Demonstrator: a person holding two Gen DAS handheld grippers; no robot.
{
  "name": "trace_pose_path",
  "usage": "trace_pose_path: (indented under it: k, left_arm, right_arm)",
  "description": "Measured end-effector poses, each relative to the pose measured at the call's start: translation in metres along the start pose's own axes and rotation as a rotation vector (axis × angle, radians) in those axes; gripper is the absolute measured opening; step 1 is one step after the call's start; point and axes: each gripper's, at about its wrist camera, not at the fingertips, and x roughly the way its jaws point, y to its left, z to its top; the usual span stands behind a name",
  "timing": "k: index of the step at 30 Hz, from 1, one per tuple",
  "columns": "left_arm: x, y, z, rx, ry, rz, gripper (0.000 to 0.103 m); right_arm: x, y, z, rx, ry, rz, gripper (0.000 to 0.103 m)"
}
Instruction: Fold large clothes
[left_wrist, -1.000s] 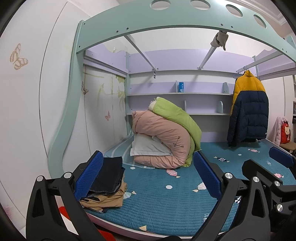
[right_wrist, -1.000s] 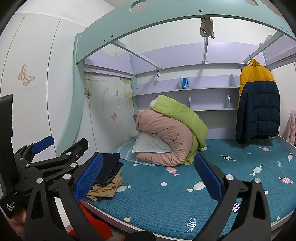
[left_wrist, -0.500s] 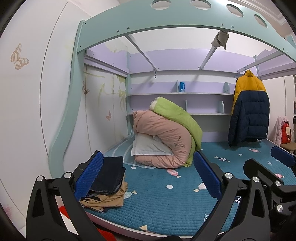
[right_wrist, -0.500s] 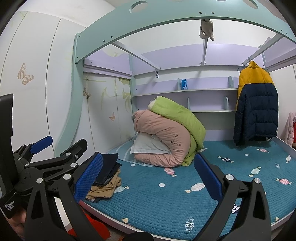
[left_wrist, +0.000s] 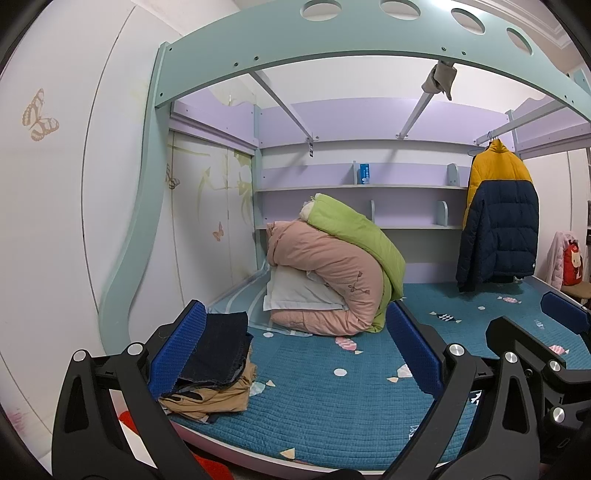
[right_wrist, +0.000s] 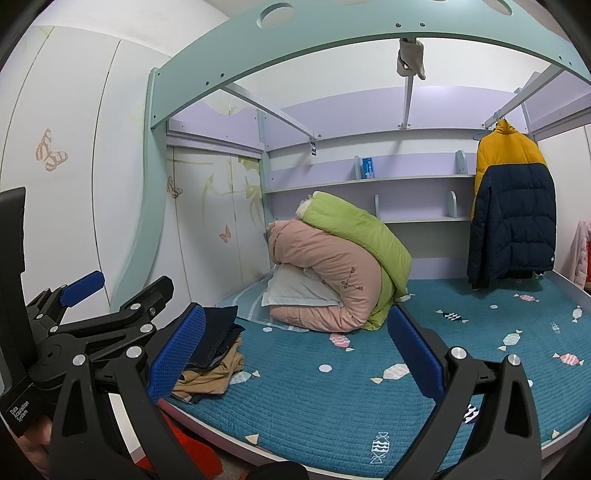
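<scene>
A yellow and navy puffer jacket hangs from a rail at the far right of the bed; it also shows in the right wrist view. A stack of folded clothes, dark denim over tan, lies at the bed's near left corner, also in the right wrist view. My left gripper is open and empty, held before the bed's front edge. My right gripper is open and empty beside it. The left gripper shows at the left of the right wrist view.
A teal quilted mattress covers the bed. Rolled pink and green duvets and a white pillow lie at the back left. Shelves line the back wall. The teal bunk frame arches overhead. A pink garment is at far right.
Both views have shifted only slightly; the grippers stay open and nothing on the bed has moved.
</scene>
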Motion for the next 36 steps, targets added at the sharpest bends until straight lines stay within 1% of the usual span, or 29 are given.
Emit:
trace_pose_path:
  k: [23,36]
  left_arm:
    - [0.0,0.004,0.0,0.005,-0.003,0.002,0.098]
    - [0.004,0.013,0.001,0.013,0.003,0.002,0.098]
  right_arm:
    - [0.0,0.001,0.0,0.006,0.002,-0.001,0.095]
    - [0.006,0.004,-0.001,0.025,0.009,-0.003,0.095]
